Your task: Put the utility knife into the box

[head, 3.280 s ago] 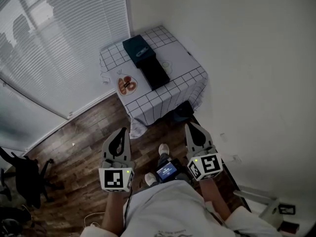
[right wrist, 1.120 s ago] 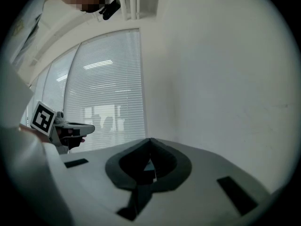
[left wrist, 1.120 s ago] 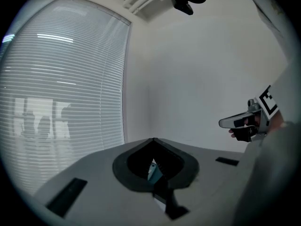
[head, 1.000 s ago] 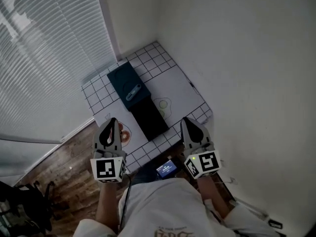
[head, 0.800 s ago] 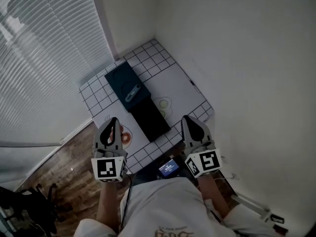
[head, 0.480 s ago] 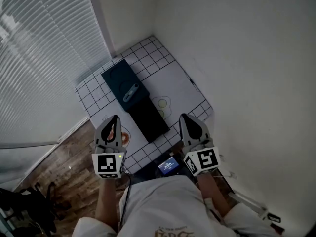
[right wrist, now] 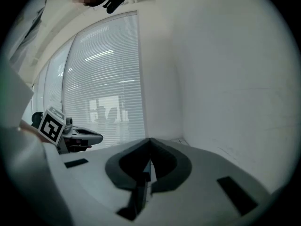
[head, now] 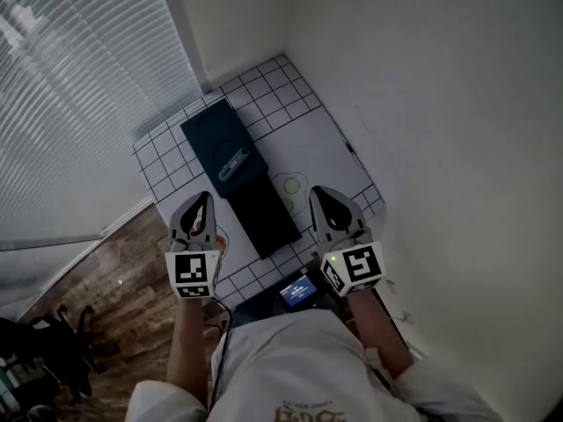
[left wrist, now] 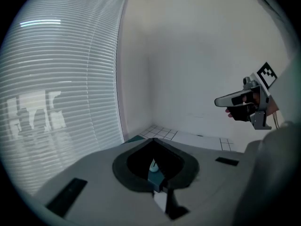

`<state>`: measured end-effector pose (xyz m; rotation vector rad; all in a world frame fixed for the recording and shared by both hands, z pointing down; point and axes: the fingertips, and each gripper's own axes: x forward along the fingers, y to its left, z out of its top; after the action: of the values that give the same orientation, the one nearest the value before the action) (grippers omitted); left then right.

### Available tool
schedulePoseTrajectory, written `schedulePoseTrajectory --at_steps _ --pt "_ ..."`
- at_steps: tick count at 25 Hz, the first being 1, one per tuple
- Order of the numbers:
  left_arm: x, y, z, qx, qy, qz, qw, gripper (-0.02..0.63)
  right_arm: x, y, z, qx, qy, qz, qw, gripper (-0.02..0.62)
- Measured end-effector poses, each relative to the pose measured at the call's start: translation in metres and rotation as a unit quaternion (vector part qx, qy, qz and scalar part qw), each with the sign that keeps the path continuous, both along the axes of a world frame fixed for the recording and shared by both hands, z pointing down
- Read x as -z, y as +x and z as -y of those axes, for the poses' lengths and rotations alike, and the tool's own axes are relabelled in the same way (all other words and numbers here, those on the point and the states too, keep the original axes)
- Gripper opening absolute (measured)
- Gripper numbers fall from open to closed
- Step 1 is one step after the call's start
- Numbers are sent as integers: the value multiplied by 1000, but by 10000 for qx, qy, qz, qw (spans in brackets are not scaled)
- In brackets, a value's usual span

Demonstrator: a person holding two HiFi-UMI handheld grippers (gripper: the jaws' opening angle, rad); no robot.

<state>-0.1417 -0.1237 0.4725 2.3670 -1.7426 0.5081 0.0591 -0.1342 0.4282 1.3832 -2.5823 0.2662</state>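
Note:
A grey-blue utility knife (head: 232,163) lies on top of a dark teal box (head: 217,141) on the small table with a checked cloth (head: 312,148). A black box (head: 266,214) lies right in front of the teal one, end to end. My left gripper (head: 201,202) hovers over the table's near left edge, shut and holding nothing. The right gripper (head: 318,195) hangs over the near right part, jaws together and empty. Each gripper sees the other: the right gripper (left wrist: 235,99) from the left, the left gripper (right wrist: 84,138) from the right.
An orange-patterned plate (head: 218,236) peeks out beside the left gripper. White walls close in behind and to the right of the table, window blinds (head: 70,95) on the left. A small lit screen (head: 297,290) sits at the person's waist. A dark chair (head: 44,345) stands on the wood floor.
The person has walked up to the table. Both grippers have come forward over its near edge, and the right one has drifted a little left. The jaws stay together.

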Motion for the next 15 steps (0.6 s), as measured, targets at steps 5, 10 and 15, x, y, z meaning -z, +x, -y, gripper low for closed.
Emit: schedulePoseTrajectory --at_steps 5,10,15 --pt "-22 5 19 -52 -248 78 9996 8 -21 -2 18 180 -223 -105 9995 6" --pt "-56 12 29 -166 -702 170 9972 8 -41 -2 28 318 -412 -121 9986 6" --pt "-83 10 43 -149 -929 235 9953 9 -62 -8 45 415 -564 -145 9974 7"
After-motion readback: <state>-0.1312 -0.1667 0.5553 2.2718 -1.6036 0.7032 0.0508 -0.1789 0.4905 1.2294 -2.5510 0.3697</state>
